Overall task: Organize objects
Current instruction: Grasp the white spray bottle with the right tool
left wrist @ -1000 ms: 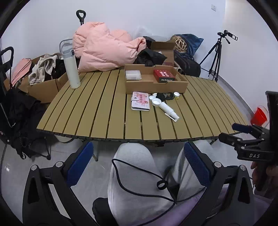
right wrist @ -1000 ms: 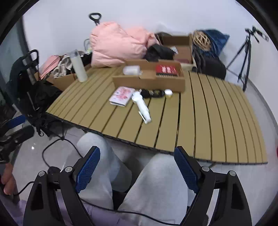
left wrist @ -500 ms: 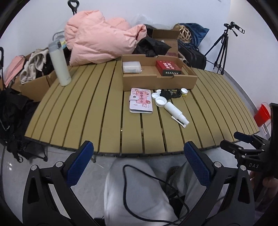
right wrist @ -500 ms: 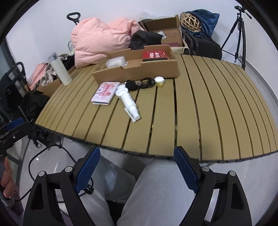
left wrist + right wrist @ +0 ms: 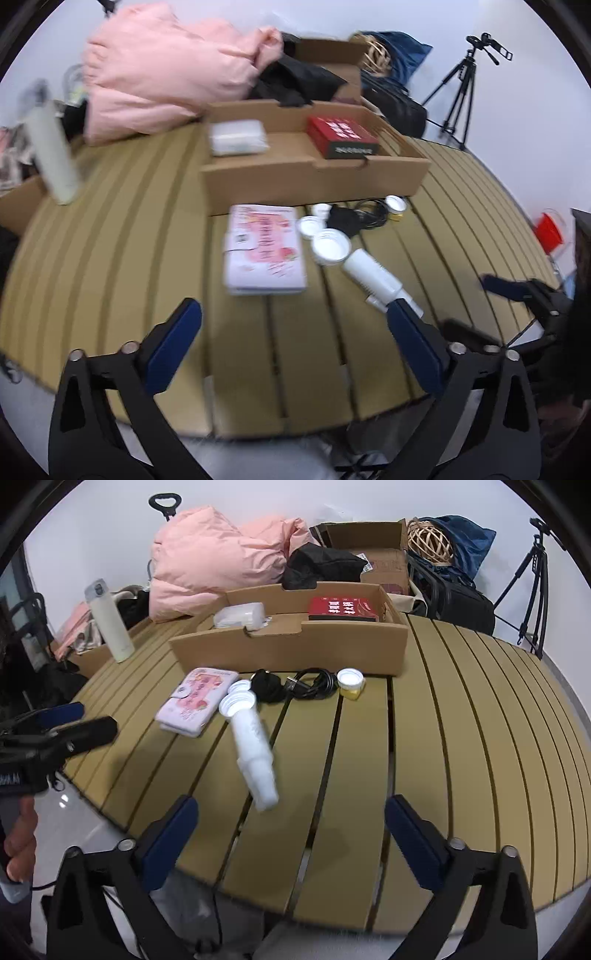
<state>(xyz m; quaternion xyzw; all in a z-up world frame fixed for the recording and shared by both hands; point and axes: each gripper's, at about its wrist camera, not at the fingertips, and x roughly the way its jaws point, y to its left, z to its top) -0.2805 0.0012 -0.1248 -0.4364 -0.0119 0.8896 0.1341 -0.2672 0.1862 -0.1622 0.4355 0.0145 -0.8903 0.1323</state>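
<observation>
A cardboard tray (image 5: 314,177) (image 5: 288,650) on the slatted table holds a white packet (image 5: 238,137) and a red box (image 5: 341,136). In front of it lie a pink booklet (image 5: 264,251) (image 5: 197,699), a white bottle on its side (image 5: 373,275) (image 5: 255,746), small white lids (image 5: 330,245), a black cable (image 5: 295,686) and a small yellow jar (image 5: 350,683). My left gripper (image 5: 293,338) is open and empty, just in front of the booklet. My right gripper (image 5: 291,829) is open and empty, over the table's near edge, short of the bottle.
A white flask (image 5: 109,622) stands at the table's left. A pink duvet (image 5: 218,565), black bags and an open carton (image 5: 373,554) sit behind the tray. A tripod (image 5: 461,92) stands at the right. The other gripper shows in each view's side (image 5: 44,734).
Both grippers have moved forward from over the person's lap to above the table's near edge, closer to the booklet and bottle. Both stay open.
</observation>
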